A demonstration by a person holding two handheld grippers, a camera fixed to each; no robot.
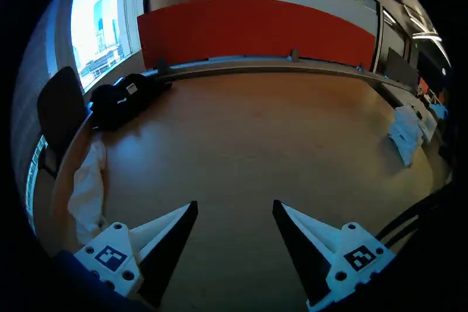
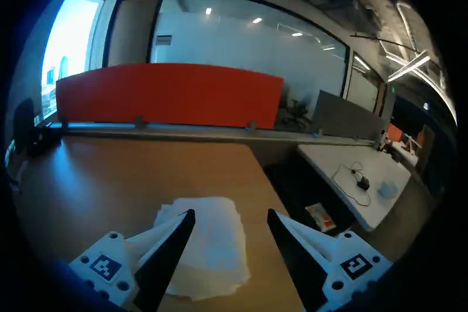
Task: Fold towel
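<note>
A folded white towel stack [image 2: 207,247] lies on the wooden table [image 2: 117,183] near its right edge, just ahead of and partly under my right gripper [image 2: 229,215], which is open with nothing between its fingers. The same stack [image 1: 408,132] lies at the far right in the left gripper view. Over bare table [image 1: 245,148] my left gripper [image 1: 235,208] is open and holds nothing. Another crumpled white towel [image 1: 88,189] hangs at the table's left edge.
A black bag [image 1: 123,98] sits at the table's far left corner beside a dark chair [image 1: 58,113]. A red divider panel [image 1: 257,31] runs along the back edge. To the right stands a white desk [image 2: 357,177] with cables and small items.
</note>
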